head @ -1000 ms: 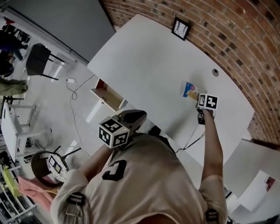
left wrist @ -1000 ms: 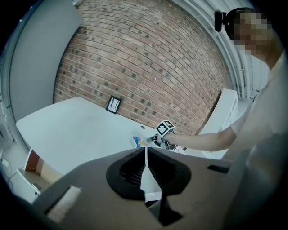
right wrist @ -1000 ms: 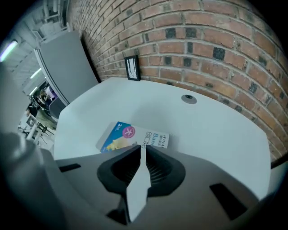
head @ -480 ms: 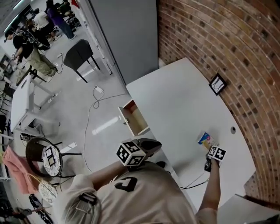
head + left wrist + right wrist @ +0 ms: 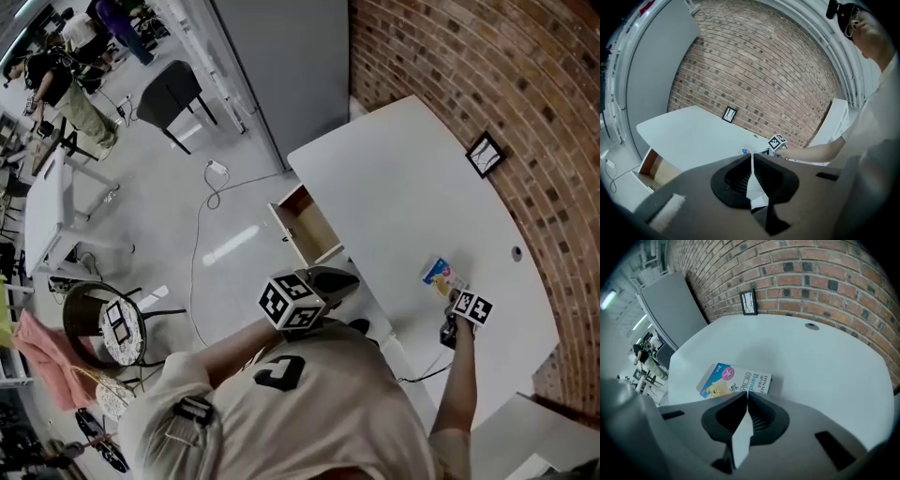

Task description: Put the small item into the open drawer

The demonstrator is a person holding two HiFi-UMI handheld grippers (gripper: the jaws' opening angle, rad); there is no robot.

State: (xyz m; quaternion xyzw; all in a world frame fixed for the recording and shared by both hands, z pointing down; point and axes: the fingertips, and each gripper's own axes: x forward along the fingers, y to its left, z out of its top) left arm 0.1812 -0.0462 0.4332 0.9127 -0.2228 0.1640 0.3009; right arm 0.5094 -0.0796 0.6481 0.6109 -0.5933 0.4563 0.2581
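The small flat blue and white cardboard box (image 5: 735, 379) lies on the white table (image 5: 394, 187), well apart from the open wooden drawer (image 5: 307, 225) at the table's edge. The right gripper (image 5: 746, 393) has its jaws pressed together and empty, with the tips just beside the box's near edge. The left gripper (image 5: 752, 155) is also closed on nothing, away from the box.

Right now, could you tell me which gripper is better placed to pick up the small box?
Right: the right gripper, shut, sits right at the box; the left gripper is well back from it.
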